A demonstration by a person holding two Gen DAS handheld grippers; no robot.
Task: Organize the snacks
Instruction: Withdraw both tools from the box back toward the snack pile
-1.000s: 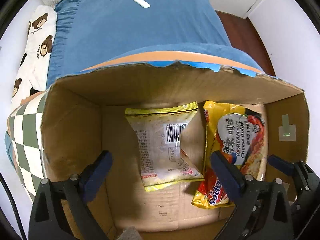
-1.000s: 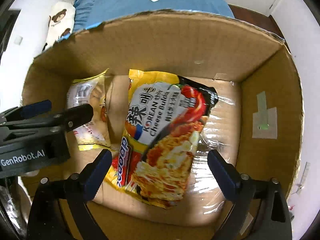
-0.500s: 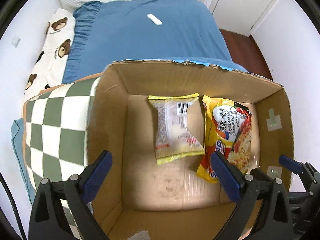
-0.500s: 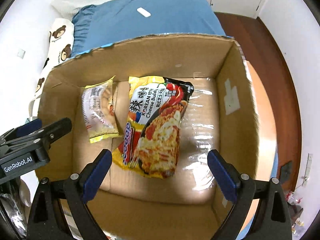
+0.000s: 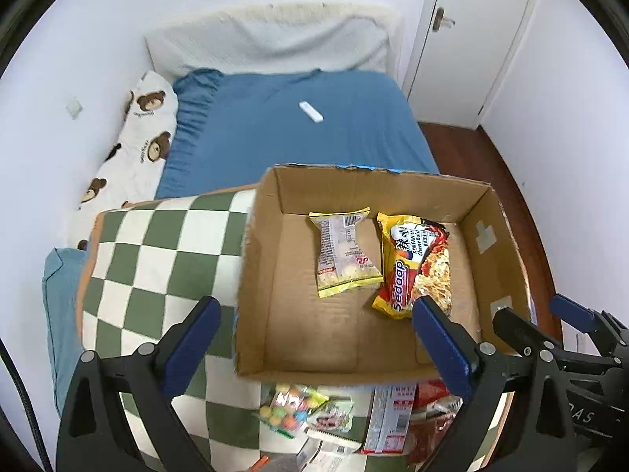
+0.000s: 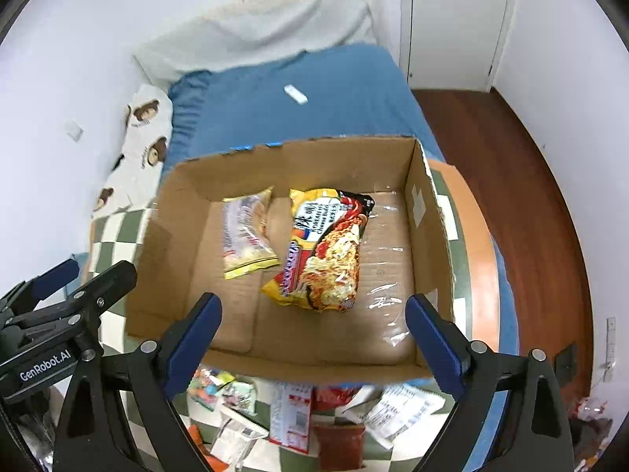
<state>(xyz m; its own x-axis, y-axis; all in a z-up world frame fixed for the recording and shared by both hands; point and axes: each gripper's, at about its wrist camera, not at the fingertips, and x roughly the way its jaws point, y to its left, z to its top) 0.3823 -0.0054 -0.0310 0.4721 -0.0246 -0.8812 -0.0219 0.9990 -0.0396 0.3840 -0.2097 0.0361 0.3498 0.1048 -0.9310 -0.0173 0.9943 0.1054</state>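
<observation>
A matt brown corrugated cardboard box [image 6: 428, 212], strips of shiny clear tape on its floor, holds a glossy yellow-and-red plastic noodle packet [image 6: 326, 255] and a crinkled clear-and-yellow plastic snack bag [image 6: 245, 236], on a green-and-white checked cloth [image 5: 157, 251] beside polished reddish wooden flooring [image 6: 511, 181].

My box [image 5: 259, 275] at frame centre on the table [image 5: 157, 244], two packets inside, clear packet [image 5: 346, 253] left of noodle packet [image 5: 416, 265], loose snacks [image 5: 298, 413] below the box, bed [image 5: 295, 129] above.
</observation>
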